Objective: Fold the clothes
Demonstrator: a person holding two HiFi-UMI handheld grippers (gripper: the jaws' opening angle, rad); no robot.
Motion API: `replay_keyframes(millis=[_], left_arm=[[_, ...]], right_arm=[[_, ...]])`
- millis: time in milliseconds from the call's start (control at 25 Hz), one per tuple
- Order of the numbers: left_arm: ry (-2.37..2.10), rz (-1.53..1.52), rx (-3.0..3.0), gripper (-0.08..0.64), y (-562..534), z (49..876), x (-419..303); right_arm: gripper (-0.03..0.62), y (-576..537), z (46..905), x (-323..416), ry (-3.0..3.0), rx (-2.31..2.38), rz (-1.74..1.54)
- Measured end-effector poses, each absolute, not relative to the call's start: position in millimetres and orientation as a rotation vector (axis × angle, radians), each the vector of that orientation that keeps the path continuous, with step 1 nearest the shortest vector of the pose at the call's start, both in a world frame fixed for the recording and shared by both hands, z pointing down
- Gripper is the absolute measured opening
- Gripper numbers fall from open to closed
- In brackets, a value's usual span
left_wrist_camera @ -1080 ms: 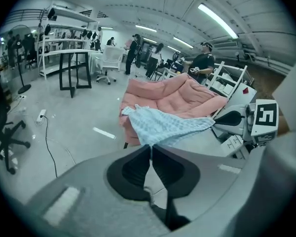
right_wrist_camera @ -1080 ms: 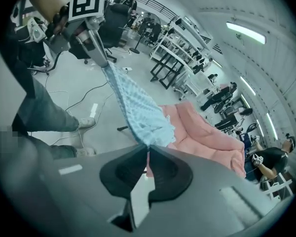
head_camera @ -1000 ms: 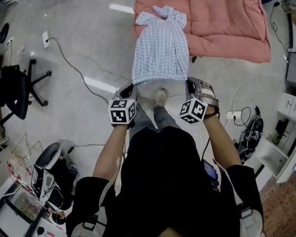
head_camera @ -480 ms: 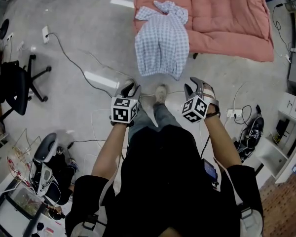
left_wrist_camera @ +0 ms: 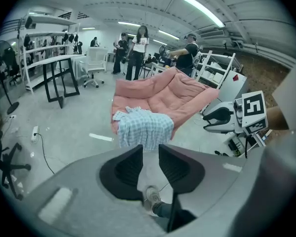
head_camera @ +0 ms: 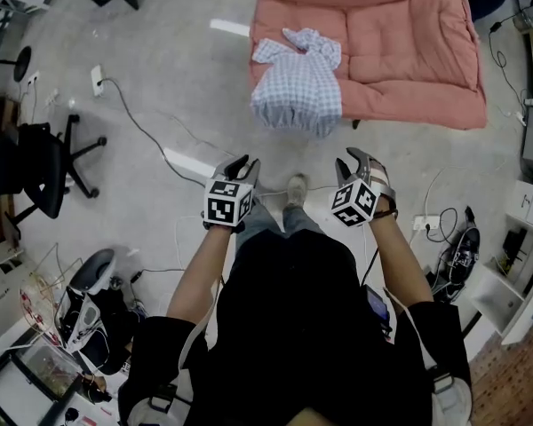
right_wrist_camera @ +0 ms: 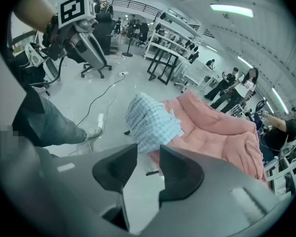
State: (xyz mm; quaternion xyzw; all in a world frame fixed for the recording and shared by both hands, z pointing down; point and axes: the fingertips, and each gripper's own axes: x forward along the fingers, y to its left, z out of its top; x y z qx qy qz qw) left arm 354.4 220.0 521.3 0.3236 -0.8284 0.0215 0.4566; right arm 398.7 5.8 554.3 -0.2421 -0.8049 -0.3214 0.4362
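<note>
Two grippers, one garment, one cushion.

**Item 1, left gripper [head_camera: 242, 165].** Held low in front of the person. Its jaws have just been opening and stand a little apart. Nothing is between them; only floor [head_camera: 160, 87] and a shoe [head_camera: 293, 187] show through the gap.

**Item 2, right gripper [head_camera: 354, 160].** Level with the left, at 3 o'clock of it. Its jaws have likewise just been opening, stand slightly parted, and are empty.

**Item 3, shirt [head_camera: 298, 87].** Blue-white check, at 12 o'clock of both grippers and well apart from them.
- The far end is bunched on the cushion.
- The near end hangs over the cushion's front edge toward the floor.
- It is not yet folded flat.

**Item 4, cushion [head_camera: 409, 43].** Pink and padded, lying on the floor. Its bare area lies at 3 o'clock of the shirt.

**Step in hand (judged).** The shirt is released, and a fresh grip is needed before any fold.

**Handling notes.**
- Widen both jaws before the approach.
- Take the hanging hem at its two outer corners, one gripper to each, at matching height.
- Lift the hem clear of the floor.
- Draw the shirt onto the bare cushion at 3 o'clock and spread the bunched end before creasing.
- Uneven grips would skew the fold.
- A pinch through both layers would drag the underside along.
</note>
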Motion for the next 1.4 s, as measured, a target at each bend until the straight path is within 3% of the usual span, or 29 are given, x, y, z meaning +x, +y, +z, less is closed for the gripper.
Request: replay_keyframes(millis=[400,760,1400], left_arm=[[-2.156,0.158,0.840,0.106,226,457,255],[-2.194,0.152,0.977,0.106,260,419,155],[-2.151,0.201,1.283,0.092,296,380,68]], right_arm=[[0.126,31,497,291,-2.178,-0.561,-0.690],[0.075,73,454,206,-2.344,-0.291,-0.156],[0.058,113,409,153,-2.501,0.111,0.087]])
